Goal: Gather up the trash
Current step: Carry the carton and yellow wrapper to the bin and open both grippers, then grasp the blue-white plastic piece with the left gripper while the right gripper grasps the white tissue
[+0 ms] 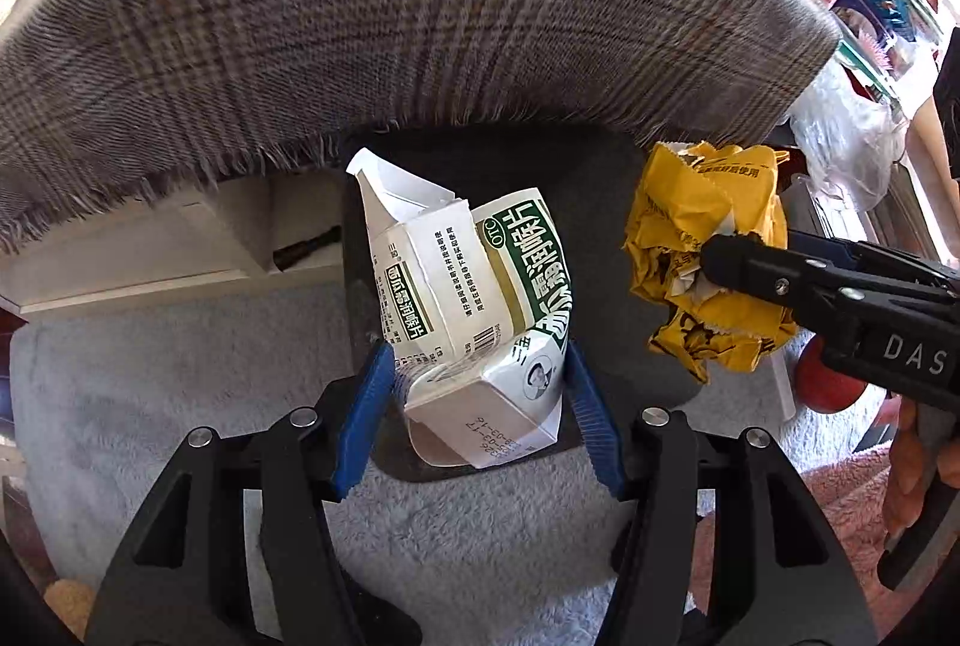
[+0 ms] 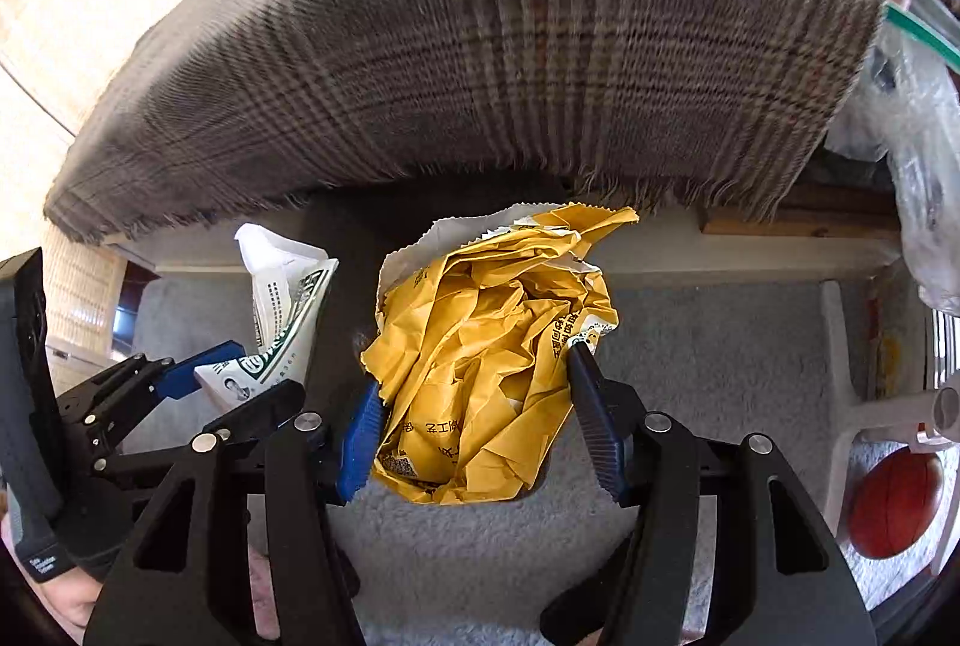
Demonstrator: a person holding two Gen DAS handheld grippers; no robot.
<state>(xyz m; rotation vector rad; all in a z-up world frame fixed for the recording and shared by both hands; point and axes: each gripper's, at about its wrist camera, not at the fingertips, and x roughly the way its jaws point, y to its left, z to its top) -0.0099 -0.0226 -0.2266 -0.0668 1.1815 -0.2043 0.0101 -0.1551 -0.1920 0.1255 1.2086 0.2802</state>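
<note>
The left gripper (image 1: 477, 394) is clamping a crushed white-and-green box (image 1: 474, 298) at frame centre; the right gripper (image 2: 474, 406) is squeezing a crumpled yellow wrapper (image 2: 486, 376). Both are hanging over a dark bin (image 1: 600, 202); the springy wrapper risks slipping onto the carpet (image 2: 708, 346).

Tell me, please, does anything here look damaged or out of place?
Yes. The white and green medicine box in the left hand-held gripper is crushed and torn open. The yellow paper packaging in the right hand-held gripper is crumpled into a ball. Both look like trash.
</note>
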